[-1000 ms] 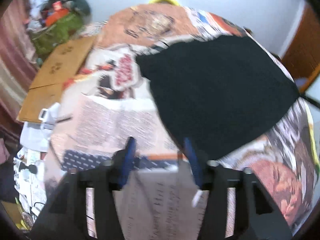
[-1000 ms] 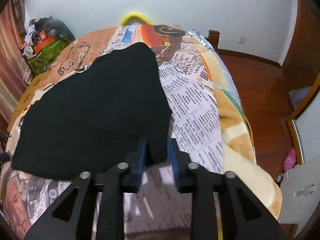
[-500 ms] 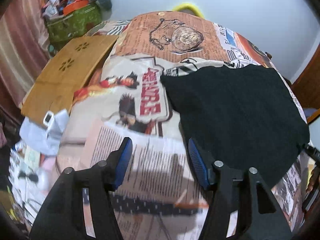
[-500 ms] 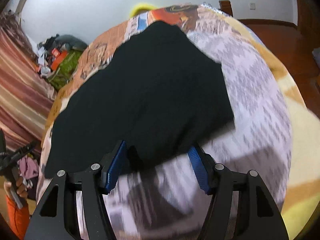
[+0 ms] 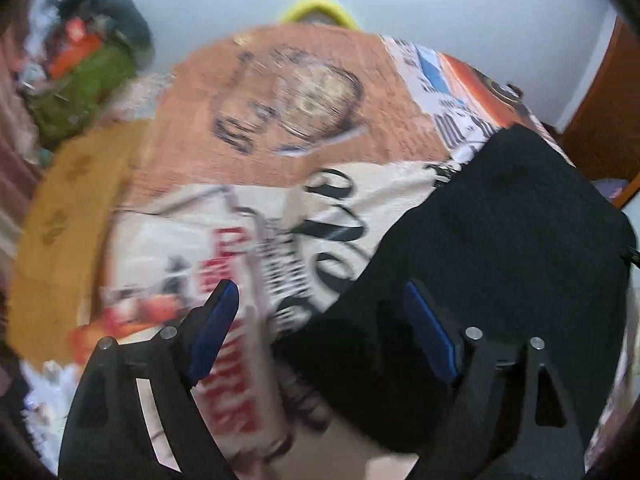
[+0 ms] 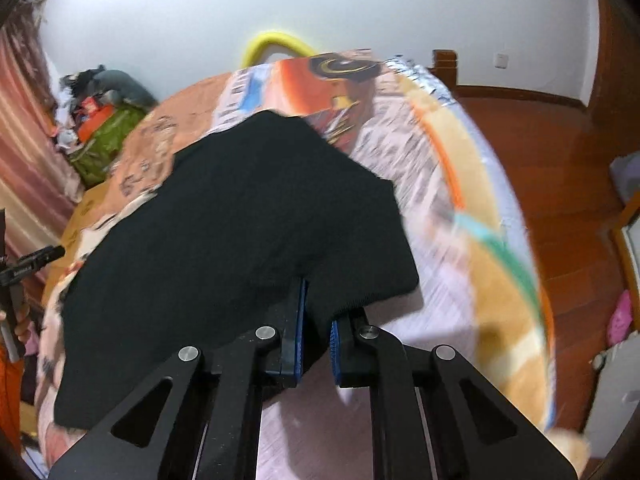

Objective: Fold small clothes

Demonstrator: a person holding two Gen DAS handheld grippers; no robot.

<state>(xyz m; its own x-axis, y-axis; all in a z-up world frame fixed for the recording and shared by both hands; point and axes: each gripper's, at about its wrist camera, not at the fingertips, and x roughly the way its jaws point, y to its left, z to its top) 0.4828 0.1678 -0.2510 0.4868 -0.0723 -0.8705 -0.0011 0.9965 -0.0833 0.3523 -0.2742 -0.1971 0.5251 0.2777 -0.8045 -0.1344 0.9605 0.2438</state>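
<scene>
Your right gripper (image 6: 317, 334) is closing on the black garment's (image 6: 248, 216) near hem where it gaped before; your left gripper (image 5: 324, 328), opening wide, is straddling its near-left corner ungripped, so folding is starting.

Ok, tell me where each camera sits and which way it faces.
Left wrist: on the left hand-held gripper, looking steeply down at the printed blanket; jaws opening over the black garment's edge.
Right wrist: on the right hand-held gripper, looking down the bed; jaws closing on the garment's near edge.
Shared: the garment, the blanket, the yellow hoop, the green bag.
</scene>
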